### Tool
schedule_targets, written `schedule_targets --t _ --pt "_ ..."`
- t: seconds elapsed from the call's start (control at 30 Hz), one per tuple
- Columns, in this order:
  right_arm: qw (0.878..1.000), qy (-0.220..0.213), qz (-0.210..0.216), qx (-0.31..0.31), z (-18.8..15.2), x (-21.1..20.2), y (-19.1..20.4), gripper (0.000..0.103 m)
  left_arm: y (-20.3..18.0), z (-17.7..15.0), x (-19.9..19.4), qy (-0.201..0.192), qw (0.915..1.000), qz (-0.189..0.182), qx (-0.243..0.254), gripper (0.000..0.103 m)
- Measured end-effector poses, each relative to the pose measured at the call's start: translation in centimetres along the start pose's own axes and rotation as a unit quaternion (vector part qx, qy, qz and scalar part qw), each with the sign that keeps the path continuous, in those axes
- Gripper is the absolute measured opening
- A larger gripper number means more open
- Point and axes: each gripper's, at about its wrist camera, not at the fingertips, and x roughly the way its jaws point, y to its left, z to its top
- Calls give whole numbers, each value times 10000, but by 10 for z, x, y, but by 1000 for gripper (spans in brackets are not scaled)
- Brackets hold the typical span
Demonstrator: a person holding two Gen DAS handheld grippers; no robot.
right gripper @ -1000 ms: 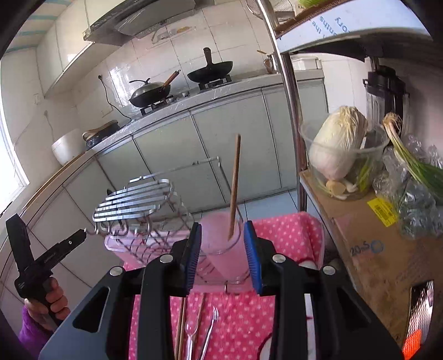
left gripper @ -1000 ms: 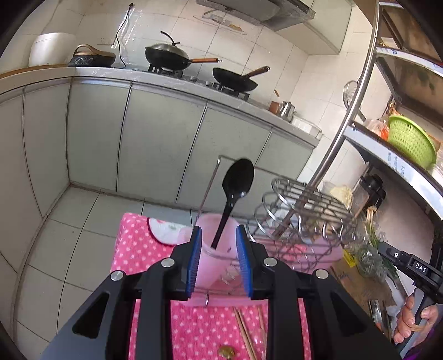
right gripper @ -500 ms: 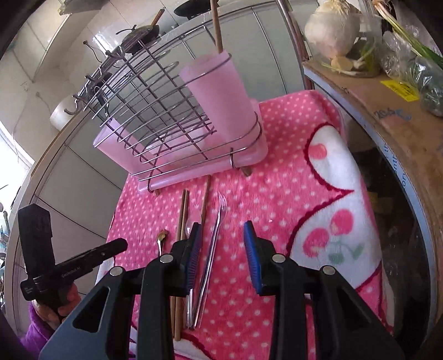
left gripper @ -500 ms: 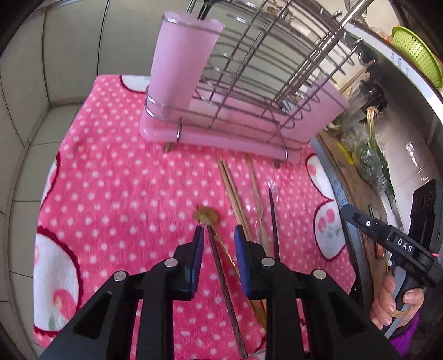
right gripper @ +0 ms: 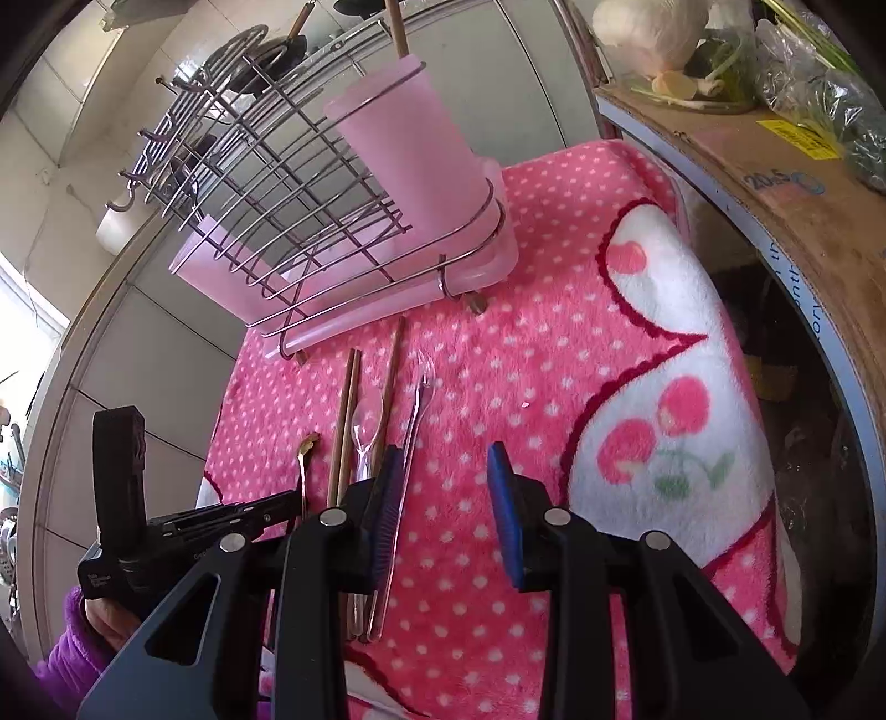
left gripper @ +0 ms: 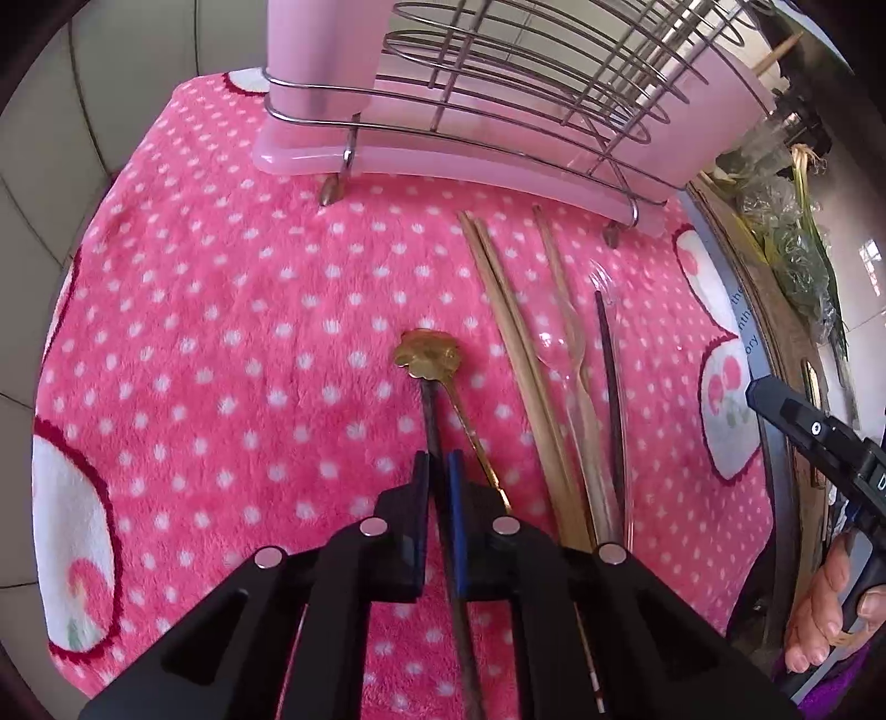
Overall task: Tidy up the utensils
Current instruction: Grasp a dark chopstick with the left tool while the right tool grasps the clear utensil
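Note:
Several utensils lie side by side on a pink dotted towel (left gripper: 232, 310): a gold spoon (left gripper: 426, 354), a pair of wooden chopsticks (left gripper: 509, 321), a clear spoon (left gripper: 559, 354) and a dark chopstick (left gripper: 606, 343). My left gripper (left gripper: 436, 471) points down at the towel, its jaws closing on another dark chopstick (left gripper: 429, 410), pads against its shaft. My right gripper (right gripper: 443, 471) hovers open over the towel (right gripper: 554, 360) with nothing between the pads; its left finger overlaps the clear fork (right gripper: 421, 387). The wire rack (right gripper: 277, 210) with its pink cup (right gripper: 404, 138) stands behind.
A wooden chopstick (right gripper: 396, 27) stands in the pink cup. A cardboard box (right gripper: 775, 183) with greens borders the towel on the right. Grey cabinet fronts (right gripper: 138, 354) and tiled floor (left gripper: 33, 221) lie beyond the towel's left edge. A hand (left gripper: 825, 609) holds the right gripper.
Both grippers tipped down from facing the kitchen counter and dropped toward the towel. The left jaws narrowed from wide apart onto the dark chopstick. The right jaws kept their gap.

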Motion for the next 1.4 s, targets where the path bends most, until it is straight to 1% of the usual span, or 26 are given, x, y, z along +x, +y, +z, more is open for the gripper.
schedule_targets --t 0.07,0.17,0.23,0.3,0.37,0.43,0.57,0.67,0.77,0.8,0.83,1.0,1.17,1.27,1.33,1.4 --pt "9999 73 74 26 1 4 0 32 8 1 -5 -52 10000 28 -70 4" --pt "9995 236 160 112 3 15 1 32 26 4 -17 -250 9991 145 -296 4" --pt "9991 337 194 146 3 25 4 26 37 5 -25 -396 9981 248 -408 4" --pt "9988 445 151 154 4 35 7 21 46 5 -28 -446 9974 330 -453 4" --pt "9984 543 97 119 5 47 13 19 54 4 -27 -380 9976 300 -488 4" --pt "9981 608 56 107 7 58 17 19 60 3 -22 -275 9978 179 -580 4" --pt "9982 546 -163 172 18 76 21 19 68 2 -20 -227 9977 32 -637 4" --pt "9980 437 -425 191 29 87 20 19 70 5 -20 -153 9983 -23 -571 5" --pt "9966 545 -611 94 35 102 20 18 70 9 -17 -36 9988 -51 -486 5" --pt "9968 496 -609 124 35 102 19 8 70 11 -18 12 9988 -65 -479 5" --pt "9967 489 -620 159 35 101 19 4 68 14 -15 49 9988 -87 -475 5" --pt "9968 479 -323 554 32 88 -1 4 62 26 -6 285 9987 -116 -400 7" --pt "9971 359 -126 653 26 65 -15 4 55 38 -1 513 9986 32 -151 8" --pt "9982 169 12 581 26 47 -15 4 49 39 -1 460 9988 135 -37 4" --pt "9989 12 0 465 27 36 -10 4 49 37 -6 354 9993 100 -80 4" --pt "9993 -192 27 314 28 25 -3 4 50 35 -17 130 9998 -14 -165 4"
